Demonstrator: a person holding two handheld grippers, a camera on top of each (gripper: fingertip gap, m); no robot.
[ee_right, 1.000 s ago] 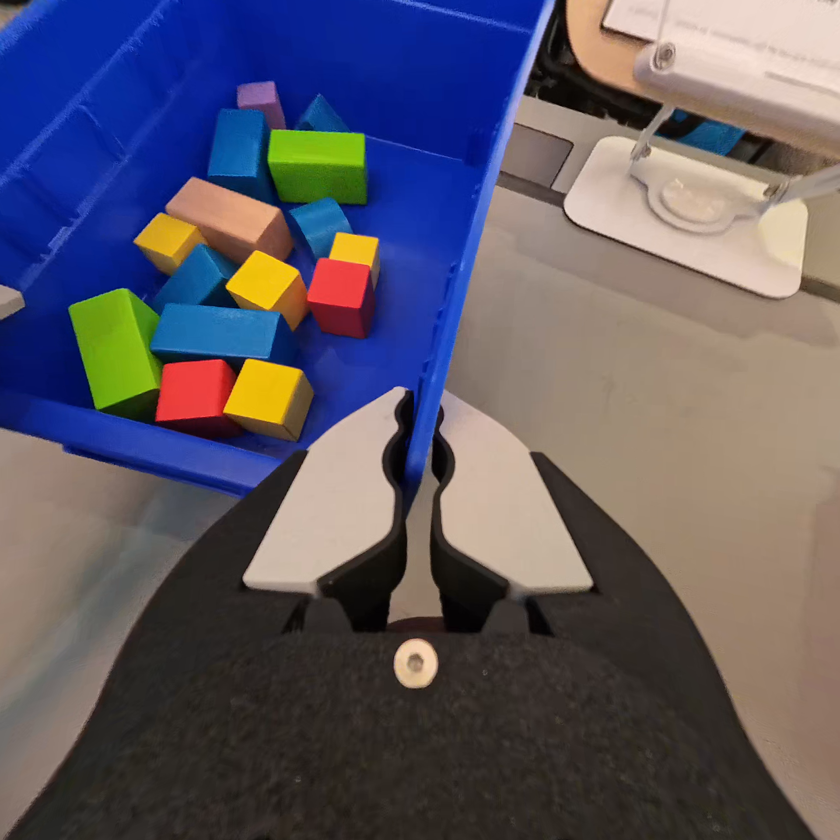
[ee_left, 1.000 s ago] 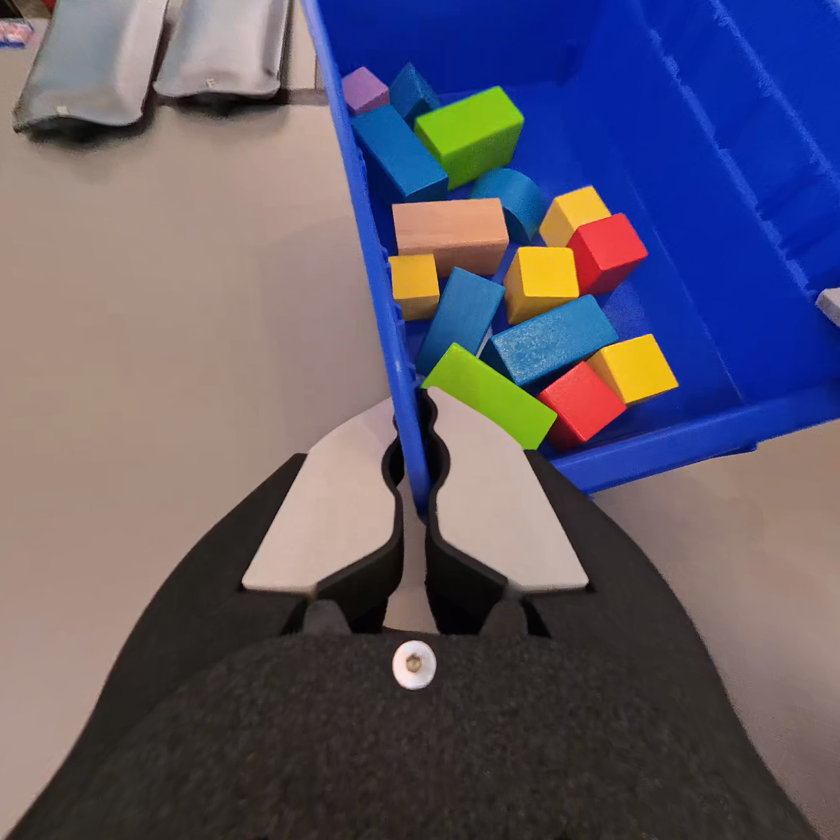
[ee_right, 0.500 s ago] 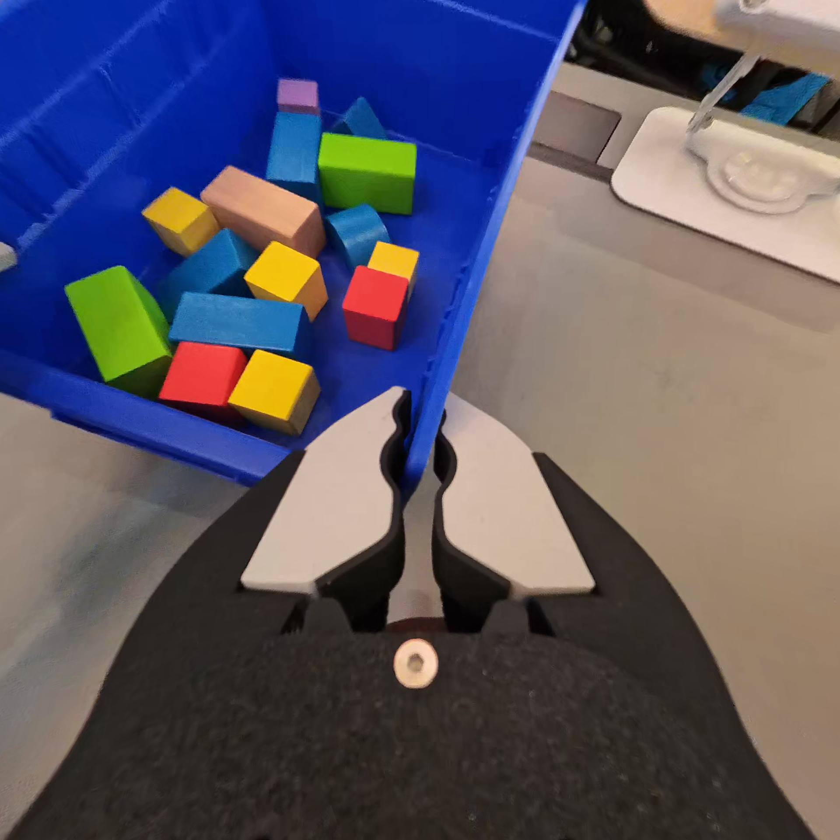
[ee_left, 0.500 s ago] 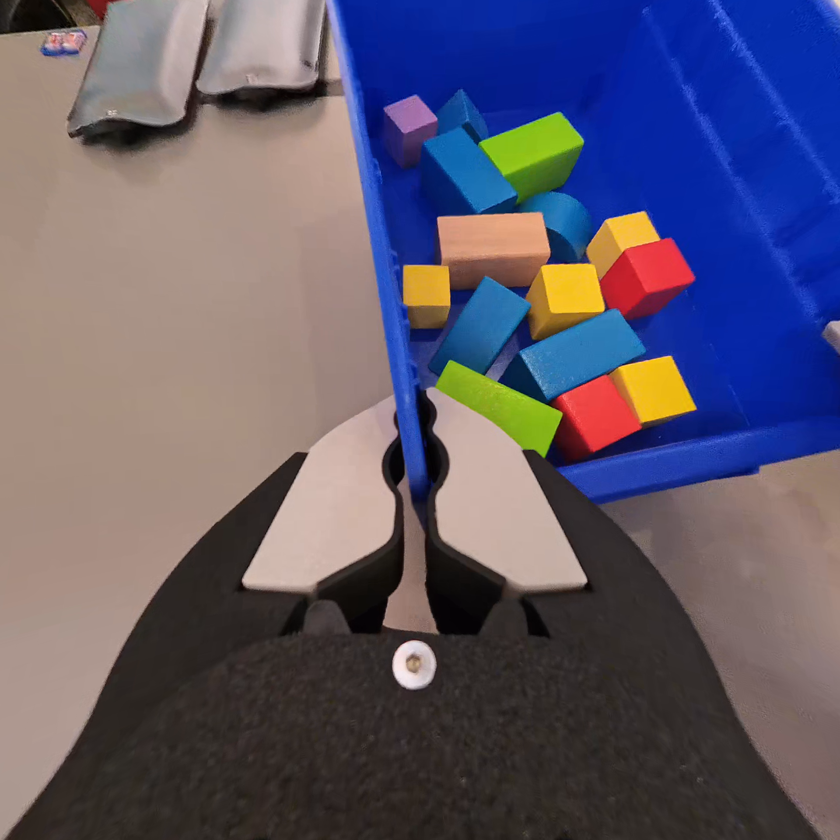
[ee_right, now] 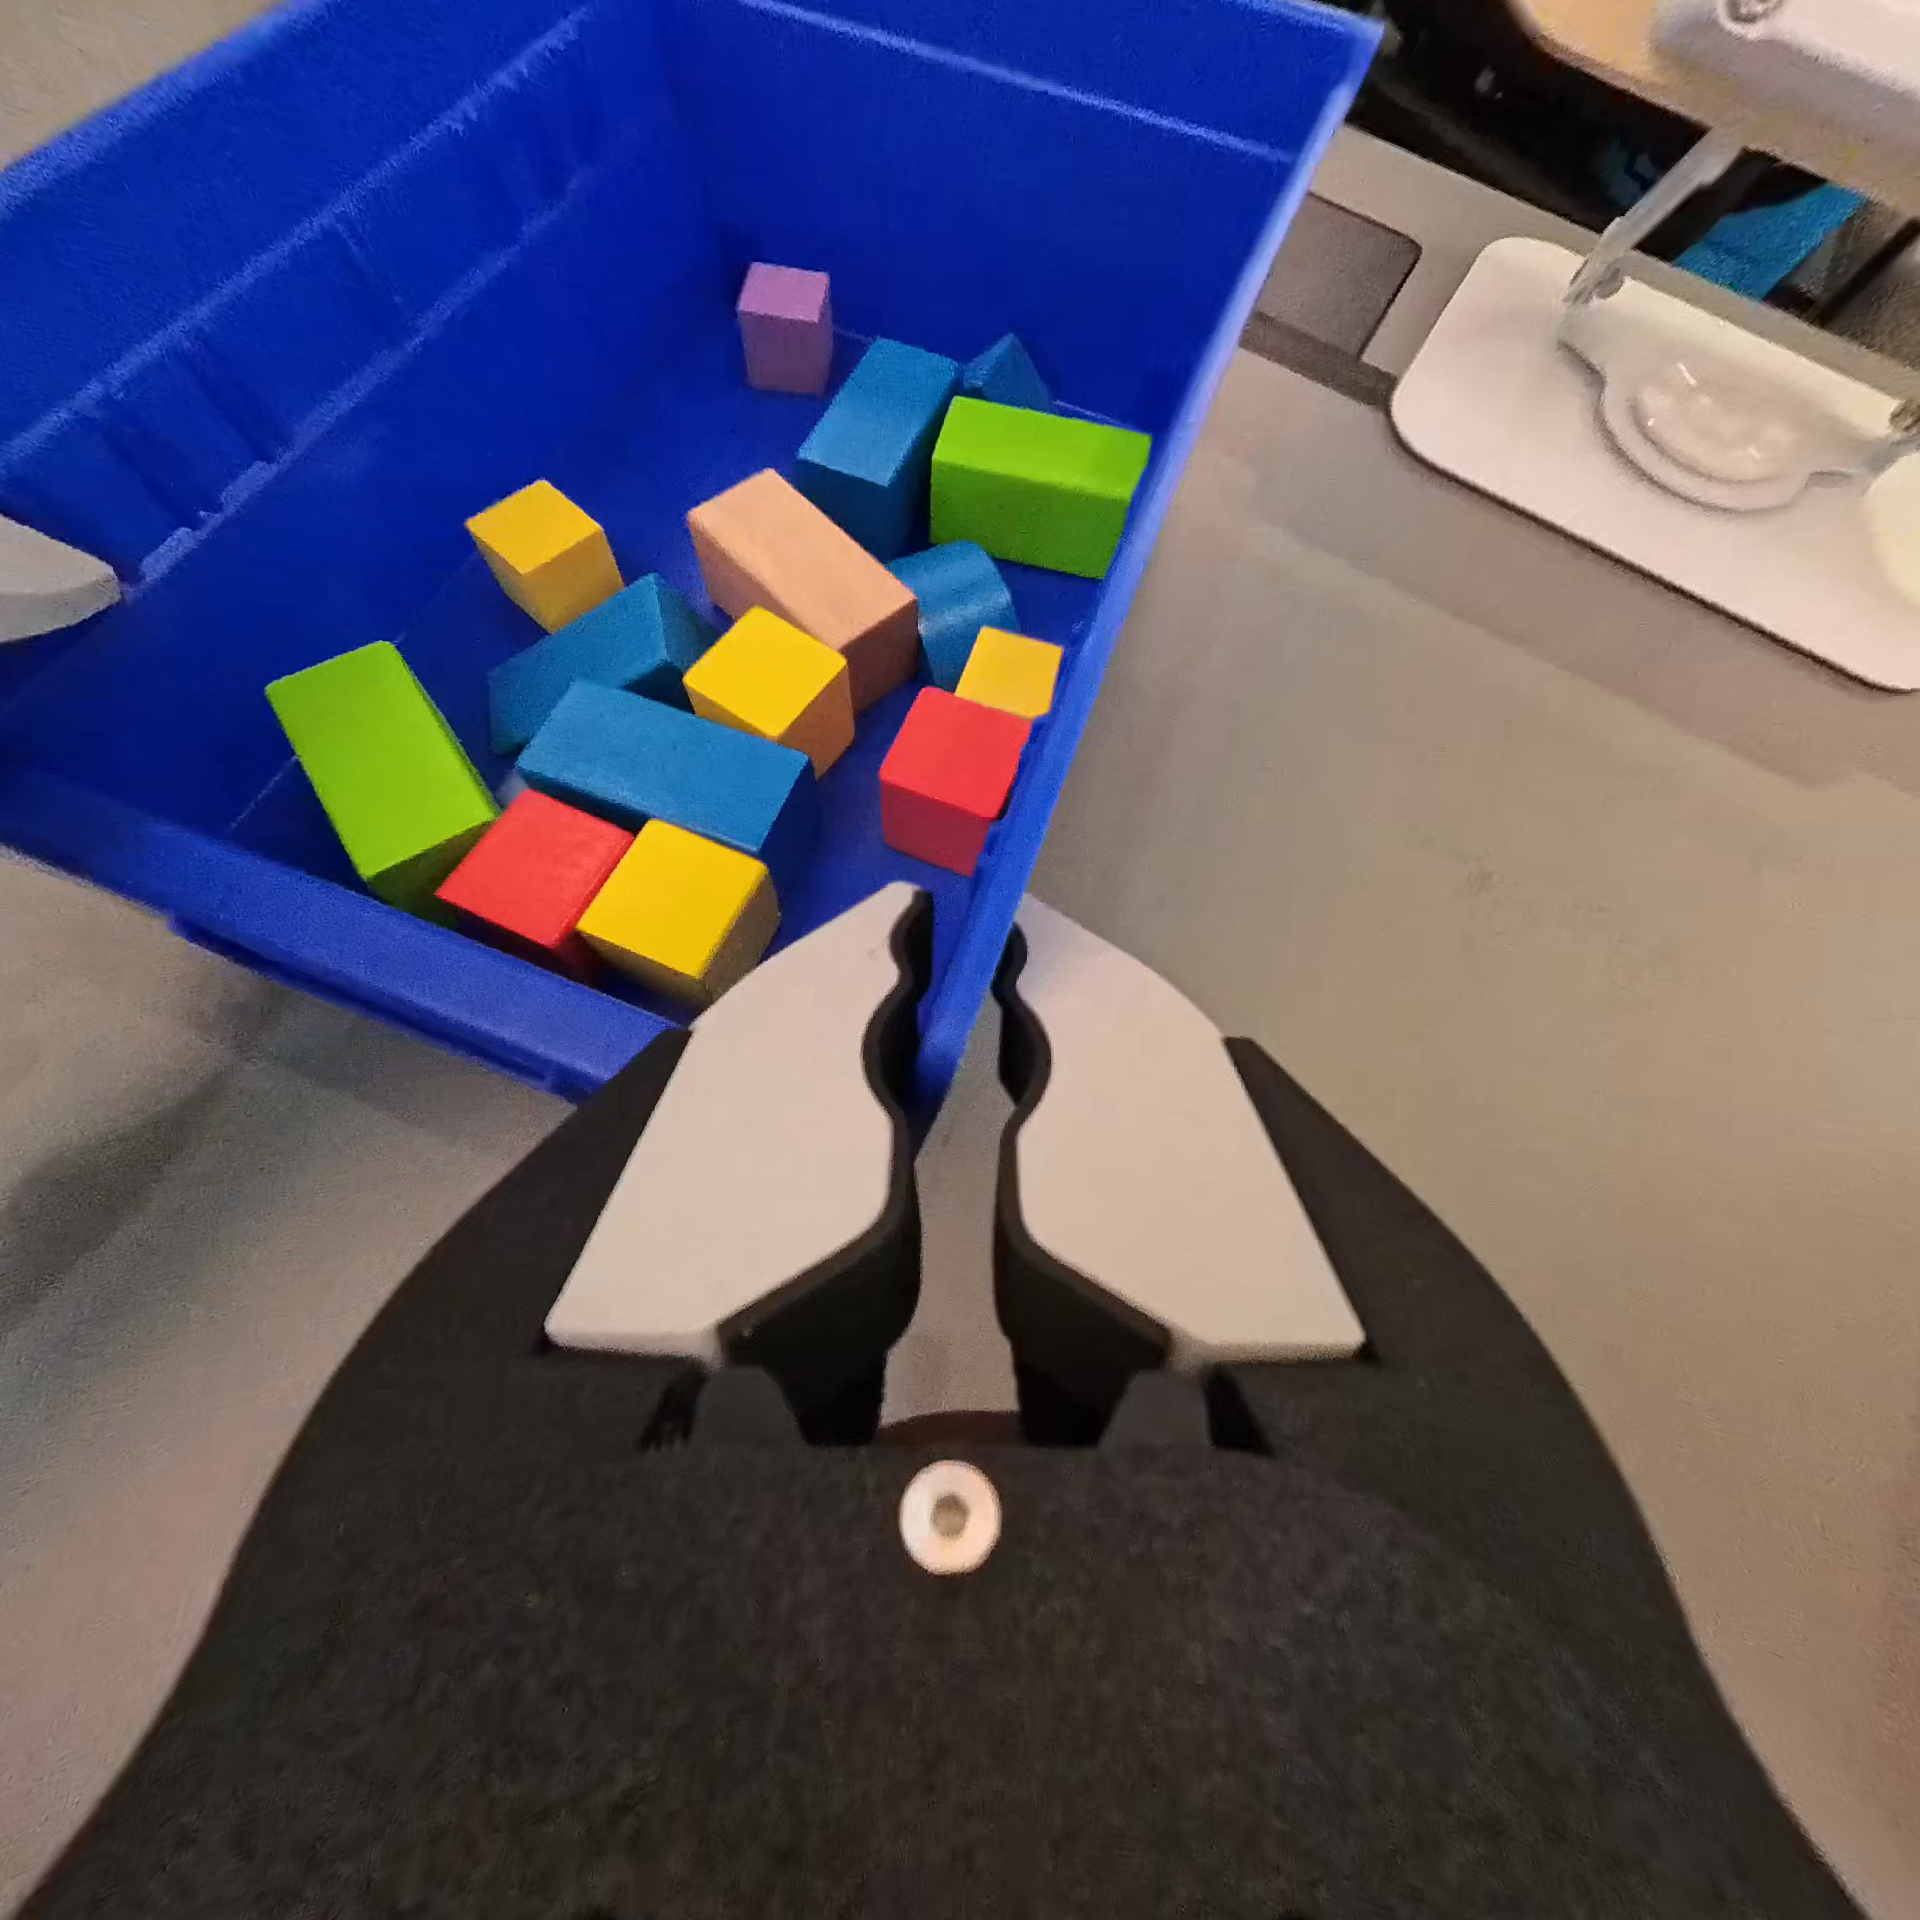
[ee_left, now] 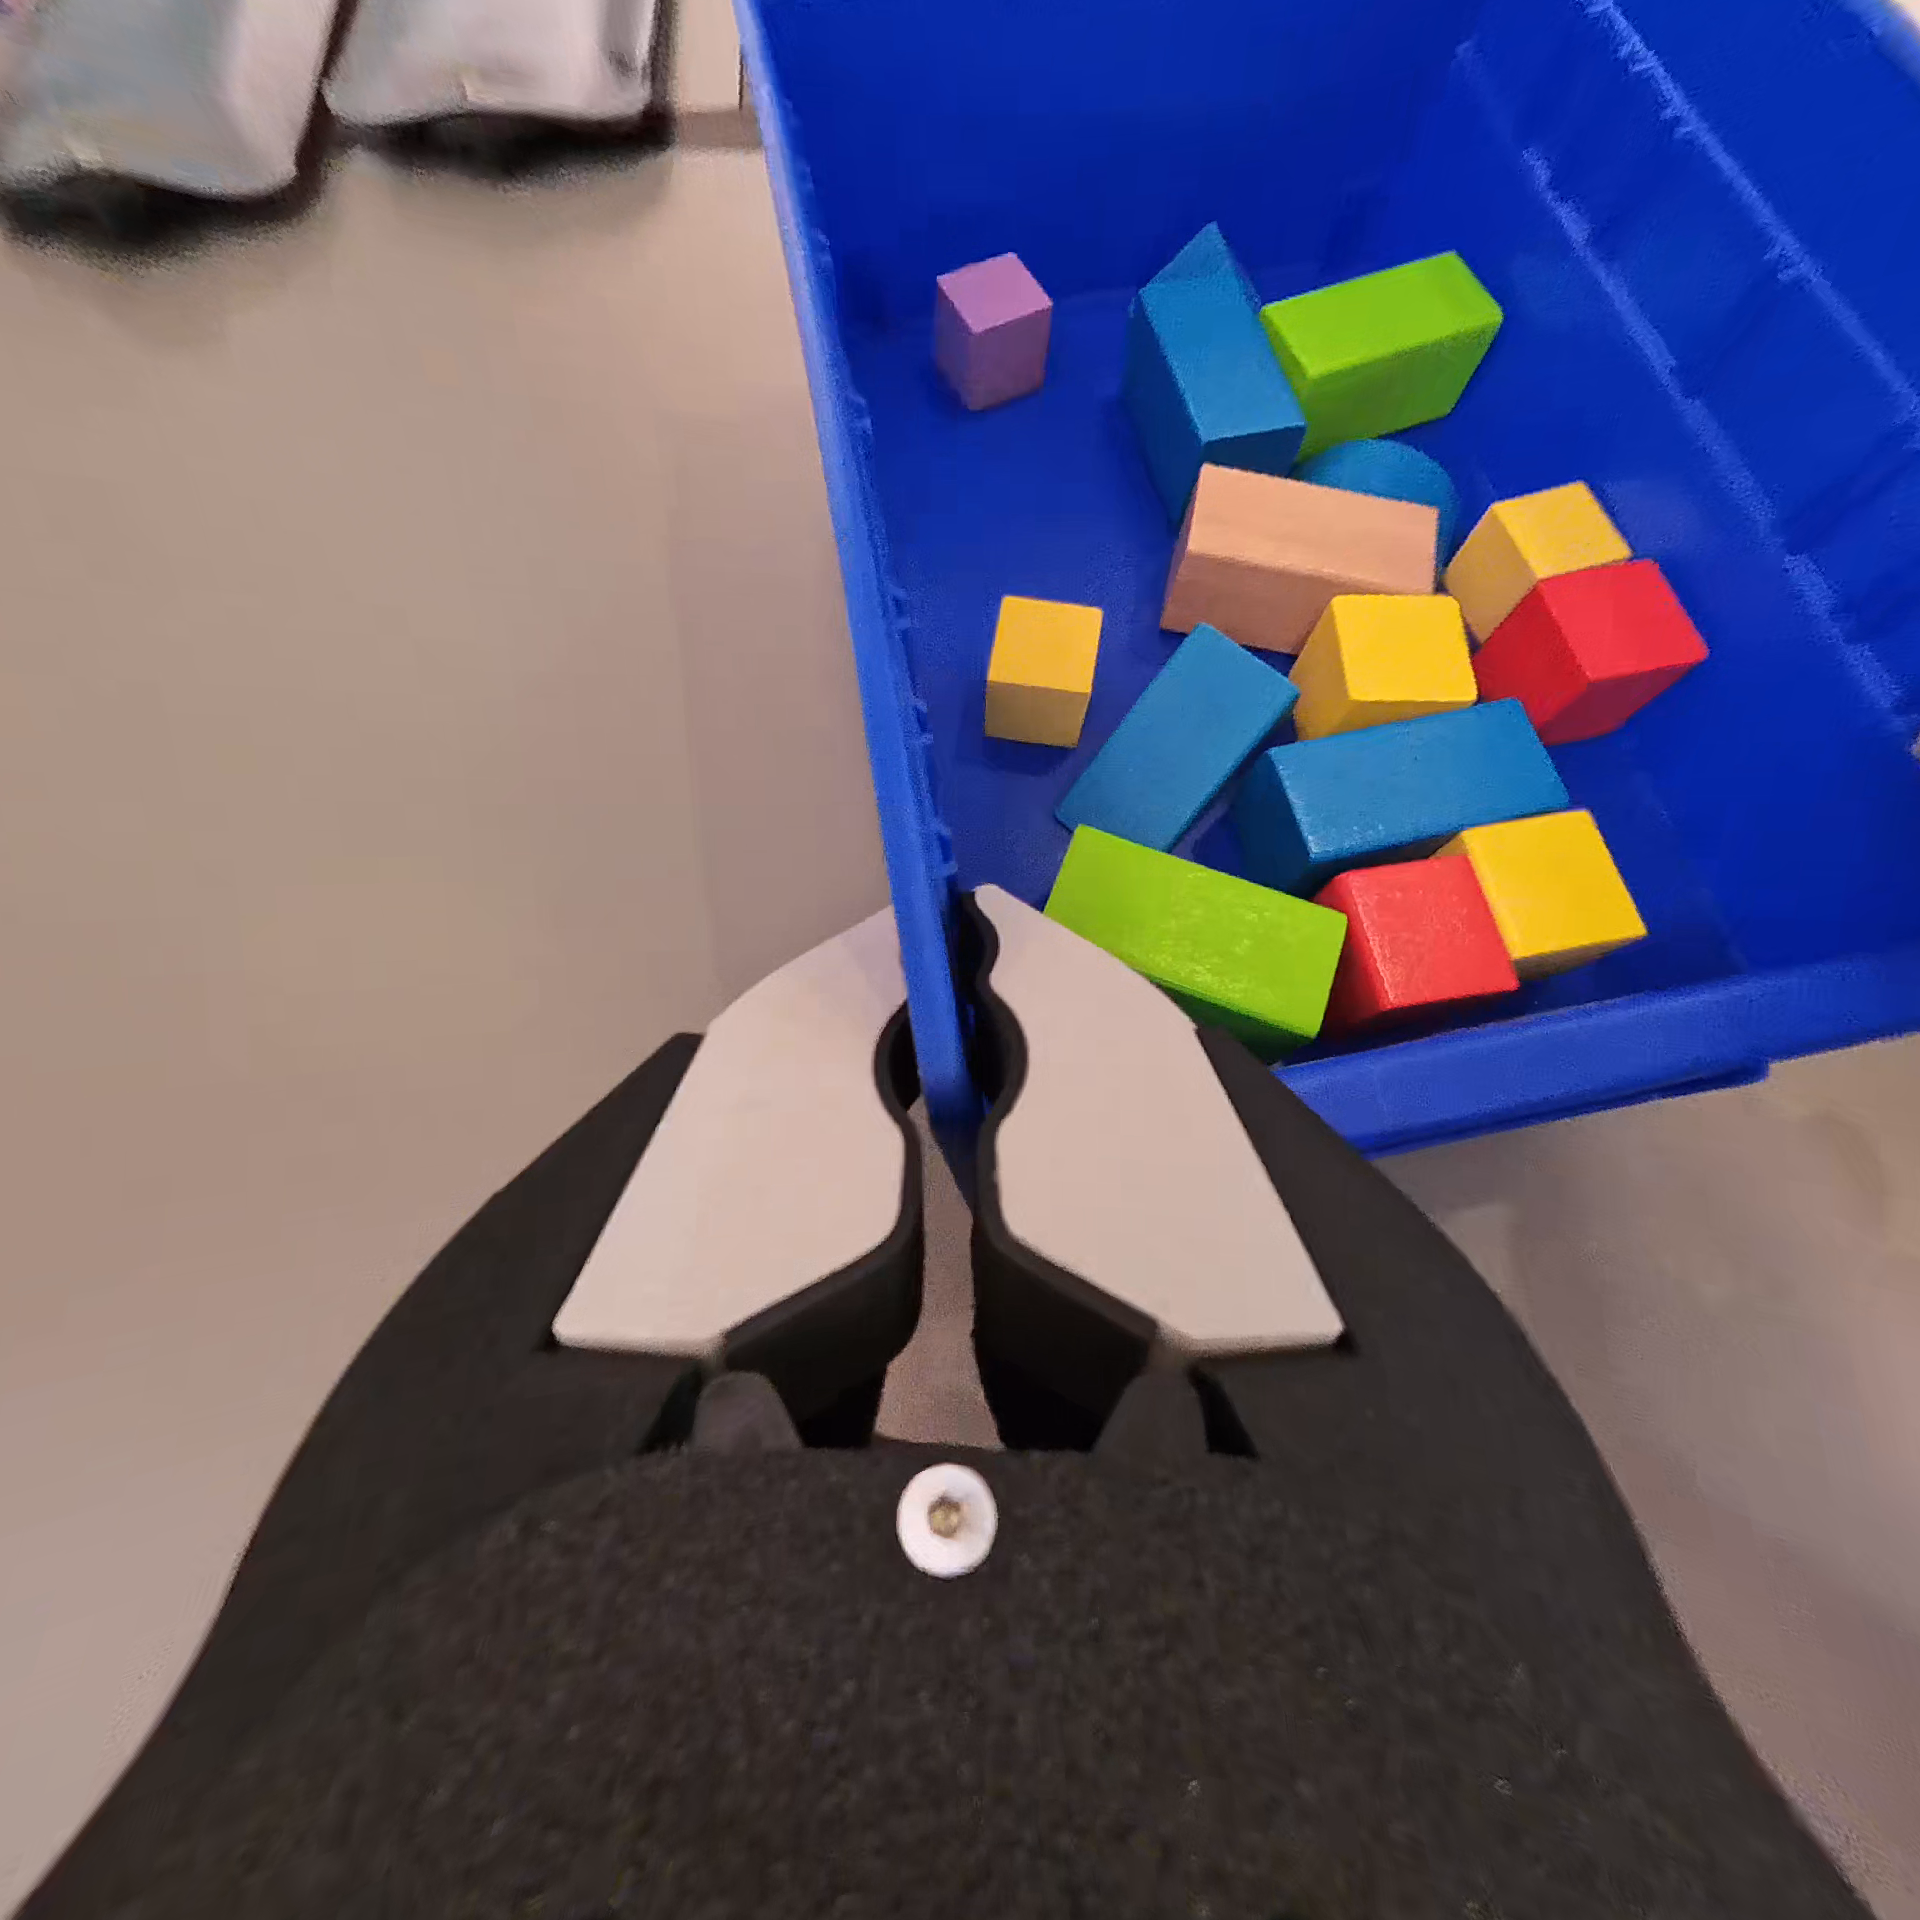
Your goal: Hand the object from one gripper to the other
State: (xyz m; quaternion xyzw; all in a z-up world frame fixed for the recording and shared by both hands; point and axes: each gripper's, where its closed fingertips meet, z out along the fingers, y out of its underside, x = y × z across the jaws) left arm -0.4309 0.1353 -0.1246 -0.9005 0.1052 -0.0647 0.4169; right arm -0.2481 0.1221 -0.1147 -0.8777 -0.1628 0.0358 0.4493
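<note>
surface: matte grey-beige tabletop (ee_left: 395,727), even soft light, faint shadows | far left edge: two pale grey pouches (ee_left: 312,83) side by side, blurred | far right: white flat stand base (ee_right: 1621,488) bearing a clear bracket | behind it: dark gap, a blue patch (ee_right: 1766,234), tan surface

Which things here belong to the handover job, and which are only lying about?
Job:
- bin, gripped on opposite walls
- left tool, shut on its wall
- right tool, shut on its wall
- blocks inside it

Lying about:
- pouches, blurred, far on the table
- white stand
</note>
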